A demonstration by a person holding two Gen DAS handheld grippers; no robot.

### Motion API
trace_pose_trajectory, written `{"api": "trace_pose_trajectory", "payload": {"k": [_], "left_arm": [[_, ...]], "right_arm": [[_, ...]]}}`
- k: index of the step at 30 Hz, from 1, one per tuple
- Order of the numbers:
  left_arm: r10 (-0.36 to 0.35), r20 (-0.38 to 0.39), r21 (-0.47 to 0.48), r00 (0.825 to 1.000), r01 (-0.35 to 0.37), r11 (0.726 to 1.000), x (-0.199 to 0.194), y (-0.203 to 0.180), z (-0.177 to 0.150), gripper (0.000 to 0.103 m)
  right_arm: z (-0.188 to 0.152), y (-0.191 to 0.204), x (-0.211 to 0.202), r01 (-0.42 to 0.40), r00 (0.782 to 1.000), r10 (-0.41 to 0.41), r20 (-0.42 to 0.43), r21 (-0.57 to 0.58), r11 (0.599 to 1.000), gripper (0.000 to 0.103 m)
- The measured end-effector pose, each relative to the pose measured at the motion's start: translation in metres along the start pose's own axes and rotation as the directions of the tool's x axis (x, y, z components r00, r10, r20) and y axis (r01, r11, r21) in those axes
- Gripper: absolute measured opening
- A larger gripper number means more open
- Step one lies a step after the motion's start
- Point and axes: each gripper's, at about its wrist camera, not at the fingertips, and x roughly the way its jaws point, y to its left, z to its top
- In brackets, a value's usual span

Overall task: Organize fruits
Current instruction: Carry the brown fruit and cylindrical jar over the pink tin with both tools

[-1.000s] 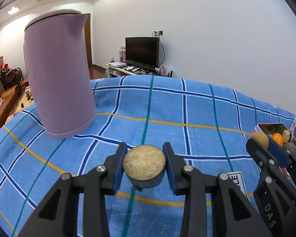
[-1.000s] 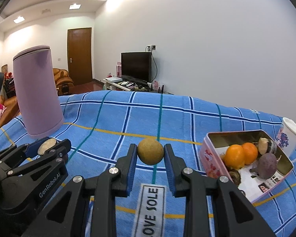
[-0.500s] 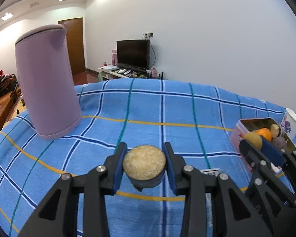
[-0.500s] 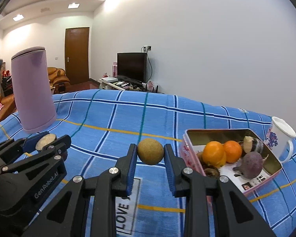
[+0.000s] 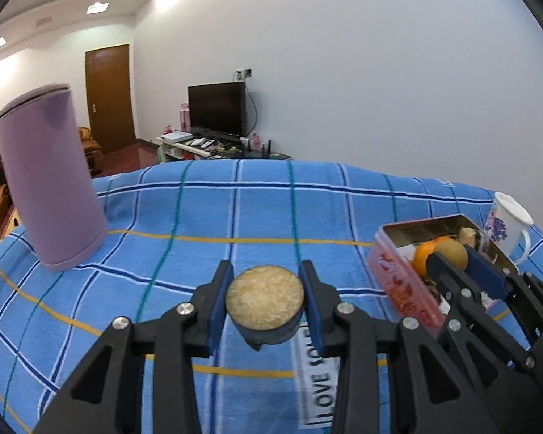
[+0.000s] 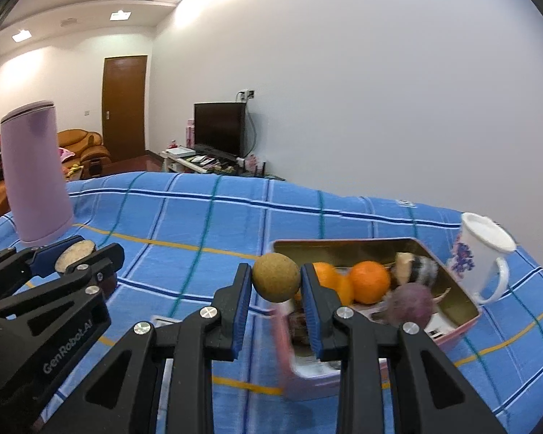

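Above the blue checked tablecloth point(image 5: 257, 202), the left gripper point(image 5: 265, 302) clamps a halved dark fruit with a pale cut face point(image 5: 265, 298). To its right, the right gripper point(image 6: 276, 285) pinches a round tan-brown fruit point(image 6: 276, 277) at the near-left rim of the pink rectangular tin point(image 6: 463, 323), evidently for release beside the oranges point(image 6: 369, 282) inside. A lilac kettle point(image 5: 47, 188) stands far left

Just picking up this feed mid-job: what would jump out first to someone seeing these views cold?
Both grippers carry fruit: the right gripper pinches a round tan fruit at the near edge of the pink tin of oranges, and the left gripper clamps a flat-cut fruit. A tall lilac kettle stands far left on the blue checked cloth.
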Motion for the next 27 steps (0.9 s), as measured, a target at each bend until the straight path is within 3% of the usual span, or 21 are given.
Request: {"api": "trace_pose_trajectory", "payload": {"k": [27], "left_arm": [[-0.144,0.016,0.107,0.989,0.142,0.984,0.018,-0.131,0.018,0.039]], "right_arm": [[0.001,-0.125,0.023,0.159,0.987,-0.158,-0.015,0.037,0.987,0.030]]}}
